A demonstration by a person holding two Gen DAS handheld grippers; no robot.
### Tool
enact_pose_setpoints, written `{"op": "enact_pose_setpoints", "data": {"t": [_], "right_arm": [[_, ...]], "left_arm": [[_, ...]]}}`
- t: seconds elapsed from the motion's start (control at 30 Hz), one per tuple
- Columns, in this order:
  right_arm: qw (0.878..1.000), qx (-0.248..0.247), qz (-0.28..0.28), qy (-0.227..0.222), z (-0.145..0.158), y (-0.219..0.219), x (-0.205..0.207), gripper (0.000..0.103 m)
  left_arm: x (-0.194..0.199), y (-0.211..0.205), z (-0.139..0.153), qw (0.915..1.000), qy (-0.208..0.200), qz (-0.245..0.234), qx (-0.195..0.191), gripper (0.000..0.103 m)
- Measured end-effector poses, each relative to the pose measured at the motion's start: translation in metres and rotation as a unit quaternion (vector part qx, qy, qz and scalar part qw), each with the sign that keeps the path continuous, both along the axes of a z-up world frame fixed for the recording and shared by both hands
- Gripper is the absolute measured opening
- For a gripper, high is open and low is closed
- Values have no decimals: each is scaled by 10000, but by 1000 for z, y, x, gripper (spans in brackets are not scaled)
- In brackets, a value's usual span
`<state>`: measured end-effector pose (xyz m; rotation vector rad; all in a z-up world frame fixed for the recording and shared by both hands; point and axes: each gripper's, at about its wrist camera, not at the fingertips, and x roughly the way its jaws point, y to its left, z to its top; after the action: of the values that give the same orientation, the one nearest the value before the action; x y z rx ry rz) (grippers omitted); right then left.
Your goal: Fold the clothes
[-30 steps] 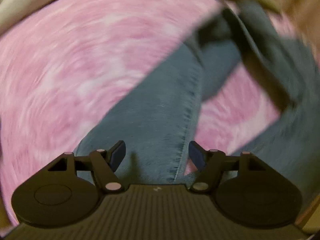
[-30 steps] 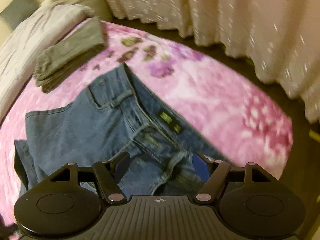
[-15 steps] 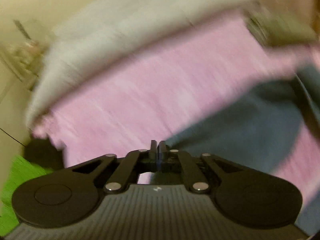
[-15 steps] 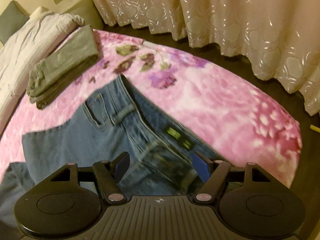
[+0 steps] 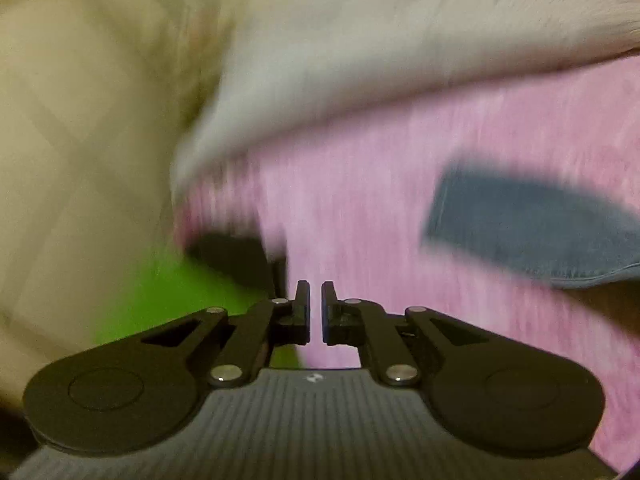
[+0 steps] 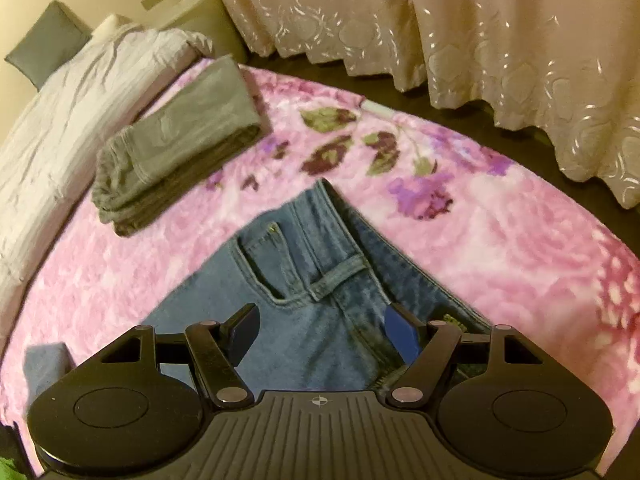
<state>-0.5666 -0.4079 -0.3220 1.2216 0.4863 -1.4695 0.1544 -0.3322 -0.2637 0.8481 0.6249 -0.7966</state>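
Observation:
Blue jeans (image 6: 312,280) lie on the pink flowered blanket (image 6: 500,248), waistband and pocket toward the far side. My right gripper (image 6: 320,328) hovers open just over the waistband area, with denim below its fingers and nothing pinched. In the blurred left wrist view, a piece of the jeans (image 5: 528,228) lies at the right on the blanket (image 5: 360,208). My left gripper (image 5: 316,308) is off to its left, over the blanket's edge. Its jaws stand a narrow gap apart and are opening, with nothing between them.
A folded grey garment (image 6: 176,144) rests on the blanket beside a rumpled white duvet (image 6: 80,100). Patterned curtains (image 6: 480,20) hang beyond the bed's far edge. Something green (image 5: 168,300) and a dark shape (image 5: 232,252) show past the bed edge at the left.
The left gripper shut, swung left off the jean leg toward the bed edge, and now shows a narrow gap. The right gripper slid along the jeans, staying open.

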Motion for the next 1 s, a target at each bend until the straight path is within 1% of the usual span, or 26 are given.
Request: {"op": "enact_pose_setpoints", "data": {"t": [0.03, 0.07, 0.1, 0.13, 0.17, 0.2, 0.23, 0.27, 0.3, 0.37, 0.4, 0.47, 0.53, 0.57, 0.6, 0.63, 0.67, 0.7, 0.77, 0.83, 0.87, 0.9, 0.93, 0.97, 1.0], "right_arm": [[10000, 54, -23, 27, -3, 1, -3, 72], [9999, 109, -47, 53, -6, 1, -5, 72], [9998, 163, -70, 80, -10, 2, -8, 72], [9997, 218, -94, 106, -13, 3, -10, 72], [9995, 254, -125, 106, -15, 3, -13, 72], [9995, 270, -142, 108, -16, 3, -15, 72], [9994, 280, -152, 127, -17, 2, -15, 72], [9994, 284, -155, 157, -17, 1, -16, 72], [9993, 276, -146, 185, -18, -1, -16, 72], [9995, 244, -121, 185, -18, -4, -17, 72], [9995, 225, -108, 183, -17, -5, -17, 72], [9995, 208, -99, 218, -18, -6, -17, 72], [9994, 213, -127, 261, -19, -6, -17, 72], [9992, 222, -169, 282, -20, -5, -17, 72], [9990, 238, -223, 294, -21, -4, -18, 72], [9988, 254, -276, 306, -22, -3, -19, 72], [9985, 273, -350, 321, -24, -3, -21, 72], [9982, 290, -409, 333, -25, -1, -22, 72], [9977, 318, -483, 346, -27, 0, -22, 72], [9976, 314, -489, 369, -26, -1, -21, 72], [9978, 295, -455, 373, -26, -3, -20, 72], [9980, 278, -411, 380, -25, -5, -18, 72], [9982, 253, -361, 403, -25, -6, -15, 72], [9984, 220, -284, 427, -25, -9, -12, 72], [9986, 212, -184, 446, -26, -13, -9, 72]], "left_arm": [[1, 14, -15, 9992, 325, 211, 109, 6], [-2, 25, -28, 9971, 650, 357, 152, 12], [-8, 34, -37, 9942, 974, 429, 121, 22], [-12, 37, -44, 9908, 1265, 472, 54, 27], [-15, 33, -48, 9872, 1519, 481, -53, 34], [-19, 29, -52, 9828, 1773, 489, -159, 42], [-22, 26, -55, 9777, 2025, 498, -265, 48], [-22, 18, -59, 9714, 2280, 535, -400, 61], [-19, 5, -62, 9636, 2533, 624, -584, 67], [-5, -26, -72, 9449, 3003, 863, -972, 67], [5, -47, -82, 9356, 3194, 1017, -1112, 67], [20, -83, -101, 9185, 3451, 1427, -1299, 66], [34, -119, -123, 9016, 3667, 1816, -1403, 66], [38, -133, -134, 8962, 3735, 1960, -1375, 64], [40, -143, -142, 8932, 3785, 2037, -1321, 57], [38, -150, -149, 8947, 3783, 2036, -1221, 50], [36, -158, -157, 8997, 3722, 2008, -1079, 22], [33, -161, -159, 9058, 3616, 1956, -1021, 8], [28, -153, -152, 9201, 3303, 1795, -1098, 4], [23, -141, -141, 9342, 2935, 1646, -1183, 3], [23, -127, -131, 9423, 2667, 1595, -1242, 3], [24, -110, -121, 9485, 2418, 1605, -1271, 3], [28, -91, -113, 9526, 2191, 1685, -1268, 3], [33, -69, -106, 9570, 1966, 1756, -1208, 3], [40, -48, -106, 9612, 1827, 1808, -999, 6]]}}
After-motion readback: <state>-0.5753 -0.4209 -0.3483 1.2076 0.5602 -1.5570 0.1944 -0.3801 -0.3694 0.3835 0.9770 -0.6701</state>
